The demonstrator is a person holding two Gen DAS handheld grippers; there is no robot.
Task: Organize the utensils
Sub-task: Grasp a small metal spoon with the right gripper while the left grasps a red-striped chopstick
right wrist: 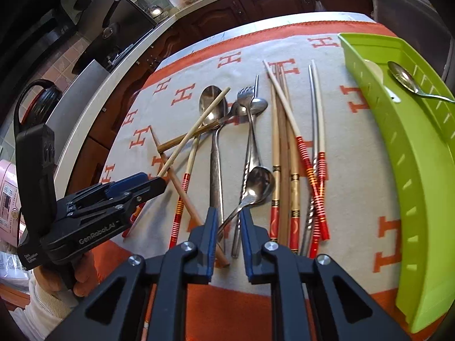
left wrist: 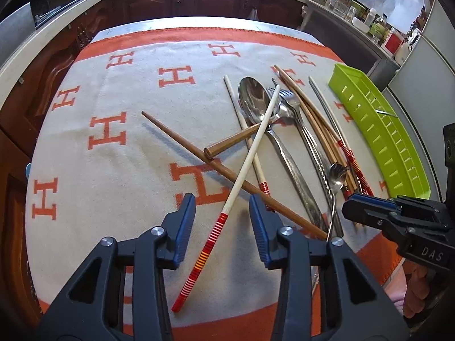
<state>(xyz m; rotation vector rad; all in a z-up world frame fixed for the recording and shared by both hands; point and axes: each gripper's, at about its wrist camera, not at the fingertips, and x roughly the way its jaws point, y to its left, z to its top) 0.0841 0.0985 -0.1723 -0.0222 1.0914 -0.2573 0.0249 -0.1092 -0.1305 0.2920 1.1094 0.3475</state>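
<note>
1. Right wrist view: right gripper hangs low over the pile, jaws apart, straddling the handle of a small spoon. Spoon bowl faces up, at 12 o'clock from the jaws, lying over other metal handles.
2. Left gripper also stands apart, empty, above a white chopstick with red banded end, which crosses a brown chopstick.
3. Green tray lies at 2 o'clock from the right gripper, well apart from the pile. One spoon already rests in it at its far end.
4. Step in hand, as I judge it: take the small spoon by the handle and carry it to the tray.
5. To do it well: close low on the thin handle, square across it. Handle looks slick and curved; a shallow pinch may let it swivel.
6. Lift straight up first. The long spoon and fork lie touching or just beside it and may drag.
7. Keep the left gripper clear of the lift path.
</note>
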